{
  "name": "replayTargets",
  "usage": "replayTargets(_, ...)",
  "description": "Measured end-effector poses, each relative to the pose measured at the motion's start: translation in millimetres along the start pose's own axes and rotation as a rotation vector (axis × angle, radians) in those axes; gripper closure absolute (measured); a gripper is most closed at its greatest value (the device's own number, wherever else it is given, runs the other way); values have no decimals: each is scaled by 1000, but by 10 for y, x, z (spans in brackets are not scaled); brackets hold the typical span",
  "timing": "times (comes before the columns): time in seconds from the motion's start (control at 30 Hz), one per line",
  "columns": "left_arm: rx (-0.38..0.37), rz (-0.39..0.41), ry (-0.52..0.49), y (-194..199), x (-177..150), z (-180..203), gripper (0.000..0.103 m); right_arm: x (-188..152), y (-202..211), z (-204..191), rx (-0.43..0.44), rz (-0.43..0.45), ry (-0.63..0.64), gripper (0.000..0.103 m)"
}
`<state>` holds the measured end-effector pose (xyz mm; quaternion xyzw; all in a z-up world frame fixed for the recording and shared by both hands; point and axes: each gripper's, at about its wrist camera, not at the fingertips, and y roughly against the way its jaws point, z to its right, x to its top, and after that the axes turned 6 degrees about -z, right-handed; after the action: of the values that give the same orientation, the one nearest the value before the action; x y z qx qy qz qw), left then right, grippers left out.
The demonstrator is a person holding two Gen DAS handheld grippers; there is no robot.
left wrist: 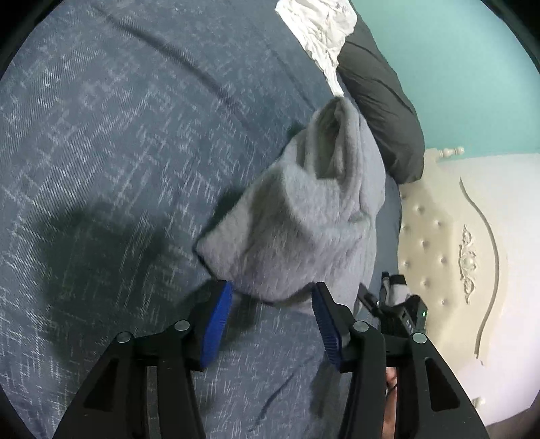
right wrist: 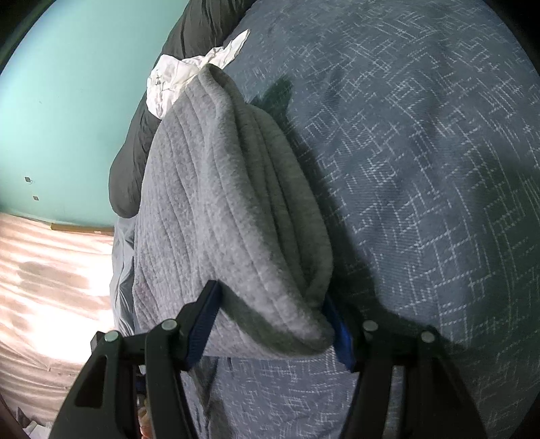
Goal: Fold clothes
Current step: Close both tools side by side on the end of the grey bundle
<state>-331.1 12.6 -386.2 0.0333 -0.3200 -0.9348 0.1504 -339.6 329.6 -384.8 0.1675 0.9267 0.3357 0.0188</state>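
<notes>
A folded grey garment [right wrist: 233,216] is gripped by the right gripper [right wrist: 270,331]; the left gripper [left wrist: 273,314] stands open, apparently released. Lowering onto the bed [left wrist: 118,135] is judged next.

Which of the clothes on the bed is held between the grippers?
The grey fleece garment, bunched between the right gripper; the white garment and black one lie untouched behind.

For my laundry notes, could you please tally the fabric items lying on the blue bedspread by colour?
Grey: 1, the folded grey garment, bunched between the right gripper pads.
White: 1, the crumpled white cloth.
Black: 1, the black pillow at the bedspread's edge.
Total: 3
</notes>
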Motion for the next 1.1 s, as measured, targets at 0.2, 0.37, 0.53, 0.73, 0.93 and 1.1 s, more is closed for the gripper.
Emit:
replayTargets(0.2, -27, -8, 19, -26, -49, -97, 49, -32, 69, -23, -14, 22, 1, 41)
replayTargets(0.37, -61, 20, 0, 41, -30, -111, 49, -53, 115, -21, -10, 39, -16, 41)
replayTargets(0.53, -99, 45, -5, 120, -17, -137, 49, -179, 3, -198, -10, 53, -6, 41)
replayTargets(0.73, -121, 76, 5, 198, 8, -186, 47, -214, -191, -326, 4, 60, -14, 41)
replayTargets(0.93, -98, 90, 3, 153, 28, -203, 42, -92, -210, -342, 16, 60, -38, 41)
replayTargets(1.1, -97, 107, 14, 128, -7, -219, 40, -3, -248, -323, 22, 73, -59, 41)
